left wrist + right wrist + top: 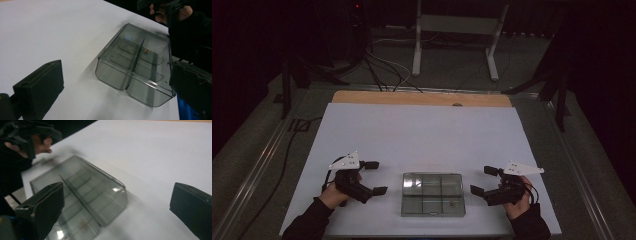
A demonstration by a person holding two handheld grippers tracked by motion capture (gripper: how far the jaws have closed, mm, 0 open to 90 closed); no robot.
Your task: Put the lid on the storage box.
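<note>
Near the table's front edge, the clear divided box (433, 194) is lying between left gripper (373, 177) and right gripper (485, 180), both gaping wide and empty, flanking it for access.

Your left gripper (376, 177) sits just to the left of the clear compartment box (433, 194), jaws spread wide and pointing toward it with nothing between them. Your right gripper (484, 180) mirrors it on the other side, jaws also wide apart and aimed at the box, clear of its wall. The box lies flat near your edge of the white table sheet (422, 135), its dividers marking off several compartments, with a tiny speck in the near right one. Beyond the sheet, a wooden strip (422, 98) runs along the far edge, cables (382, 65) trailing on the floor.
</note>
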